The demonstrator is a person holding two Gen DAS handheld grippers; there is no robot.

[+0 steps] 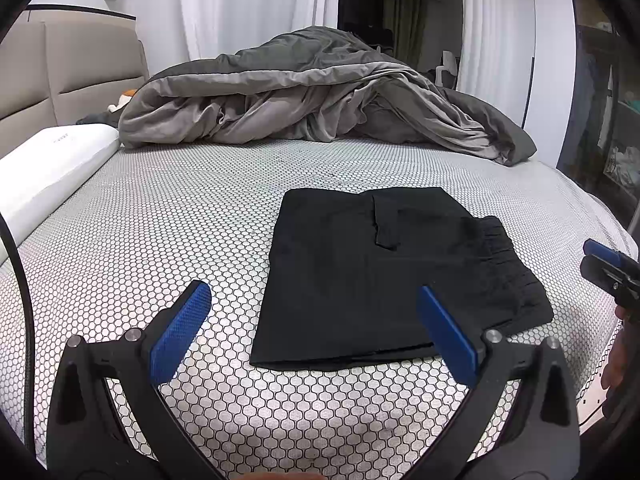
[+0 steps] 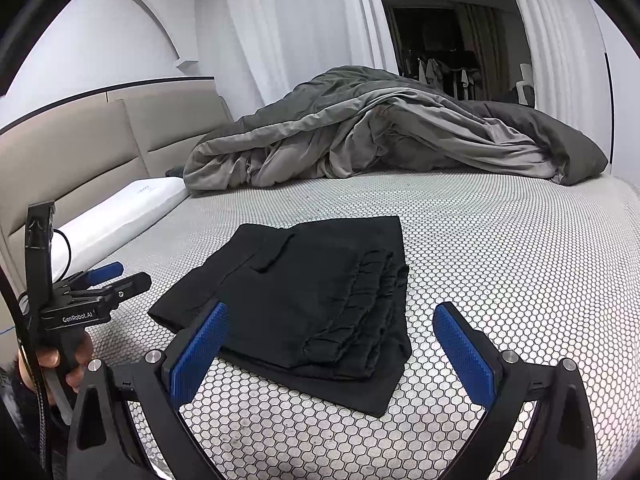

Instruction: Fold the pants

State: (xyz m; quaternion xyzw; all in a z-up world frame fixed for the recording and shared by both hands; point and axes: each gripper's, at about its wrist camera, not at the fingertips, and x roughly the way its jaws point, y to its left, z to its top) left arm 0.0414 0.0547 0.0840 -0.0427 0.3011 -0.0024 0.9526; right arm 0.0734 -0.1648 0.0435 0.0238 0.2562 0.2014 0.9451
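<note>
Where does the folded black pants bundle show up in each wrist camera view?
Left wrist: folded black pants bundle, right of centre on the honeycomb-patterned bed cover.
Right wrist: bundle at centre, near the open fingers.
Shared landmark: crumpled grey duvet behind it.

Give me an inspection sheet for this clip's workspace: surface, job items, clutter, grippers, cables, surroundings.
Surface: white honeycomb-patterned mattress cover, flat.
Job's things: black fabric pants folded into a compact stack, gathered waistband on top.
Clutter: rumpled grey duvet at the far side; white pillow by the beige padded headboard.
Grippers: left hand-held gripper open; right hand-held gripper open; both empty.
Cables: black cable at the frame edge.
Surroundings: white curtains, dark doorway.
</note>
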